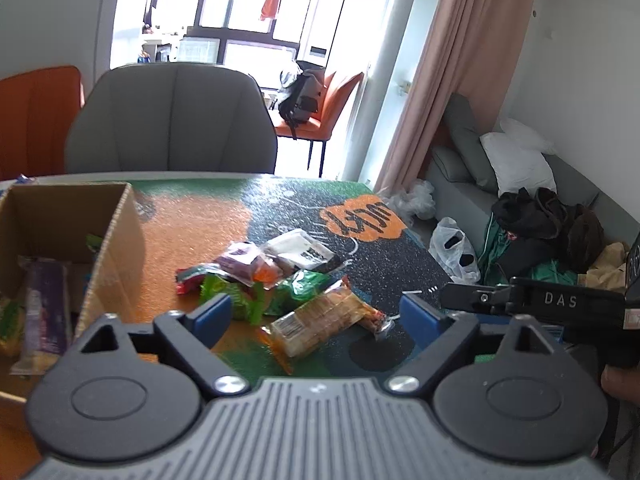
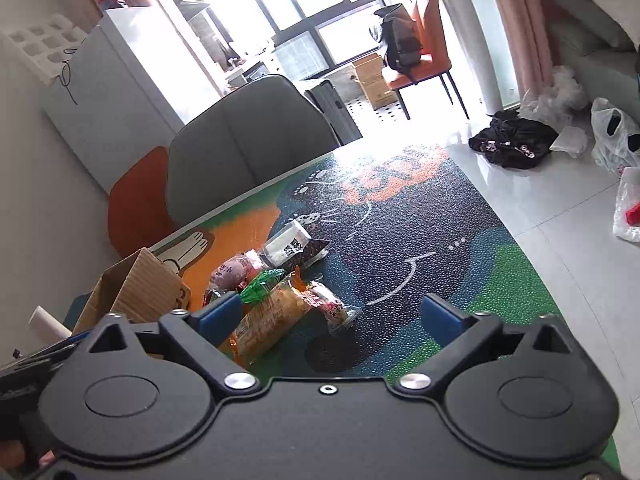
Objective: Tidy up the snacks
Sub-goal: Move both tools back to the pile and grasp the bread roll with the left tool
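Observation:
A pile of snack packets lies on the patterned table mat [image 1: 400, 252]: an orange cracker pack [image 1: 320, 322], green packets [image 1: 296, 290], a purple packet [image 1: 240, 256] and a white-and-black packet [image 1: 302, 252]. An open cardboard box [image 1: 116, 248] at the left holds several snacks [image 1: 44, 312]. My left gripper [image 1: 316, 312] is open and empty, just short of the cracker pack. My right gripper [image 2: 332, 314] is open and empty, with the cracker pack [image 2: 272, 320] near its left finger. The box [image 2: 136, 292] and the white-and-black packet [image 2: 288, 246] also show in the right wrist view.
A grey chair [image 1: 172, 120] and an orange chair [image 1: 36, 116] stand behind the table. The right gripper's body [image 1: 560, 304] shows at the right of the left wrist view. A sofa [image 1: 500, 184], plastic bags [image 1: 456, 252] and clothes [image 2: 512, 140] lie on the floor side.

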The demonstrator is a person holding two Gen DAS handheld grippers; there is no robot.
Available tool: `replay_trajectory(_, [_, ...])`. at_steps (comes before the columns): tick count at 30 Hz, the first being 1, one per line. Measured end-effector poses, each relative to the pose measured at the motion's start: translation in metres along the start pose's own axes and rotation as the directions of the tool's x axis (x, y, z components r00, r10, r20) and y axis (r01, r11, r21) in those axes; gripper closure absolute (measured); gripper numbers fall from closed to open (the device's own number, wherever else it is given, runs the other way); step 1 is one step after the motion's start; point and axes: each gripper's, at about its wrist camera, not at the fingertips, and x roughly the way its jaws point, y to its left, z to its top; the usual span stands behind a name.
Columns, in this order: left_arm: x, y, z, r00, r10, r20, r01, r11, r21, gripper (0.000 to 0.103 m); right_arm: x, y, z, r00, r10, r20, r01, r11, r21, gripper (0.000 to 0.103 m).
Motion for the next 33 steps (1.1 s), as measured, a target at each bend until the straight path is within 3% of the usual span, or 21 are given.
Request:
replay_trajectory(4, [0.024,0.000,-0.003,0.999,-0.004,-0.037,0.003,1.000,-0.003,0.034,0.011,-0.006,0.000,1.000,0.010,-0.014,-0.010,1.000,0.007,0.030])
replay_trajectory(6, [0.037,0.001,-0.004,0.998,-0.010,-0.060,0.010,1.000,-0.001,0.037,0.018,-0.009,0.000,1.000,0.016,-0.026,-0.016,1.000,0.007,0.040])
replay_trajectory(15, [0.084,0.002,-0.005,0.996,-0.022,-0.084,0.025,0.999,0.032,0.039,0.046,-0.015,0.001,0.998,0.029,-0.063,-0.027,0.999,0.027,0.063])
replay_trajectory(23, [0.110,0.008,-0.018,0.986,-0.046,-0.158,0.048,0.999,0.003,0.039,0.060,-0.012,0.009,0.996,0.042,-0.077,-0.041,0.999,0.021,0.064])
replay_trajectory(26, [0.108,0.007,-0.022,0.987,-0.028,-0.159,0.032,0.999,0.023,0.046,0.065,-0.009,0.008,0.995,0.043,-0.085,-0.042,0.999,0.017,0.063])
replay_trajectory(30, [0.104,0.005,-0.024,0.984,0.017,-0.176,-0.007,0.998,0.059,0.067,0.074,-0.006,0.005,0.994,0.043,-0.104,-0.042,0.999,0.009,0.063])
replay_trajectory(33, [0.097,0.006,-0.026,0.982,0.021,-0.186,-0.010,0.998,0.060,0.069,0.080,0.000,0.004,0.992,0.038,-0.118,-0.040,0.999,-0.011,0.063])
